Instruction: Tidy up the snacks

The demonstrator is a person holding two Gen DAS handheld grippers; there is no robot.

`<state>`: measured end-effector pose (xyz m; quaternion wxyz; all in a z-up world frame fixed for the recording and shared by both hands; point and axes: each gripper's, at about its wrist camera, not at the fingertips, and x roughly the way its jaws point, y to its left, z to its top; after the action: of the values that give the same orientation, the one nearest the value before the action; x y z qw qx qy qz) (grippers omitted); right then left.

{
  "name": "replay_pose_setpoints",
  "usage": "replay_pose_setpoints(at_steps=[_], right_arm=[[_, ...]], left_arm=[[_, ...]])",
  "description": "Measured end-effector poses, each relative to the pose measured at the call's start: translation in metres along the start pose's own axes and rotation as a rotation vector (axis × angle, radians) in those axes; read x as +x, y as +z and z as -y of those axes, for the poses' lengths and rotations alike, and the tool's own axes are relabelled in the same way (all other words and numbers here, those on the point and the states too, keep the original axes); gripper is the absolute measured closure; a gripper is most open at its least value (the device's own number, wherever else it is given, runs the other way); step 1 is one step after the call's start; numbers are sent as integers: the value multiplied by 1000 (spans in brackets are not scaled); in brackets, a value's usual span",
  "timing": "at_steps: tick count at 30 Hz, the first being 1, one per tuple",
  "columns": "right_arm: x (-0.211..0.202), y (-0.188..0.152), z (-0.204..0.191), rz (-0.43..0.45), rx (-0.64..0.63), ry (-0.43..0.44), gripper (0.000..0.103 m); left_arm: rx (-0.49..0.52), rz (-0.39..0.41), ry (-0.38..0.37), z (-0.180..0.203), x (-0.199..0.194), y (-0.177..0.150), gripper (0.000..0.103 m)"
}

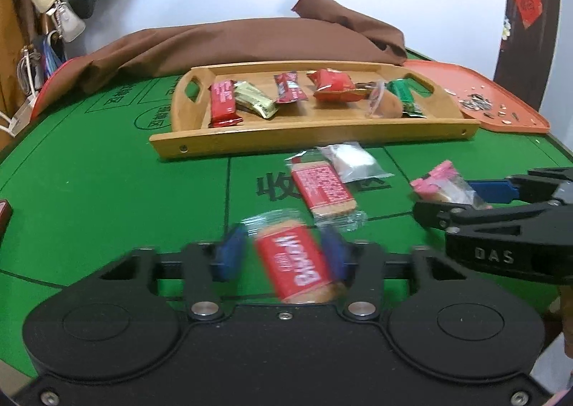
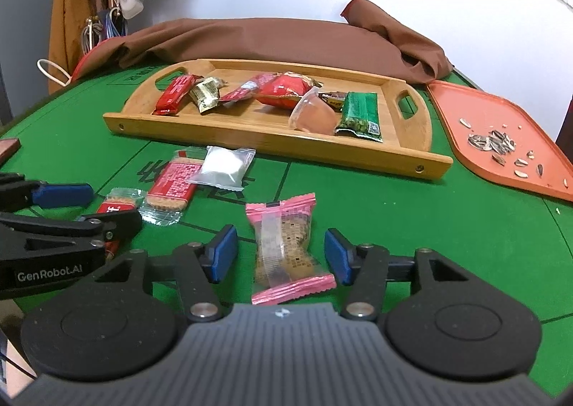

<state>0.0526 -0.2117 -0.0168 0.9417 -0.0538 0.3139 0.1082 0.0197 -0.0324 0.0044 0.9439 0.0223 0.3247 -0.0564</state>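
In the left wrist view my left gripper (image 1: 283, 248) is shut on a red biscuit pack (image 1: 293, 262), which is blurred between the blue pads. My right gripper (image 2: 281, 252) is open around a pink-wrapped snack (image 2: 284, 248) lying on the green table, with a gap on each side. A second red biscuit pack (image 2: 172, 184) and a white sachet (image 2: 224, 166) lie on the felt in front of the wooden tray (image 2: 272, 151). The tray holds several wrapped snacks. The right wrist view shows the left gripper (image 2: 107, 207) at the left edge.
An orange tray (image 2: 465, 109) with sunflower seeds (image 2: 490, 144) sits right of the wooden tray. A brown cloth (image 1: 250, 44) is bunched along the table's far side. Bags and a hat hang at the back left.
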Motion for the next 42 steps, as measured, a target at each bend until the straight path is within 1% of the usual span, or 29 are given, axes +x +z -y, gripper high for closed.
replay_pose_setpoints(at_steps=[1,4,5,6,10,12,15,19,23,27,31,36,42], right_arm=[[0,0,0,-1,2,-1,45],[-1,1,-1,-1,6,-1,61],[-2,2,-2,-2,3,6,62],[-2,2,-1,-4,6,8,64],[-2,5,5,-18,32,28,69],[-4,7,7,-20,38,33,69],[-8,11,10,-4,38,19,70],[-11,18,16,5,60,19,70],[-13,28,25,14,85,20,70],[-15,38,32,37,114,8,69],[-13,47,41,41,150,15,69],[-8,57,50,47,190,14,69],[0,65,60,34,230,20,69]], left_arm=[[5,-7,0,1,-1,1,66],[-8,-20,-17,-1,-3,3,67],[-13,-22,-24,-1,-3,4,67],[-14,-21,-27,-2,-5,5,69],[-16,-9,-30,-6,-8,11,69],[-22,-2,-31,-10,-9,15,69],[-14,22,-6,-13,-11,21,69],[-25,30,-27,-21,-12,32,69],[-5,53,-18,-24,-10,47,69],[-22,47,-40,-29,-3,59,69],[-38,43,-59,-34,5,71,69],[-42,40,-48,-39,17,83,69],[-67,18,-42,-46,33,95,69]])
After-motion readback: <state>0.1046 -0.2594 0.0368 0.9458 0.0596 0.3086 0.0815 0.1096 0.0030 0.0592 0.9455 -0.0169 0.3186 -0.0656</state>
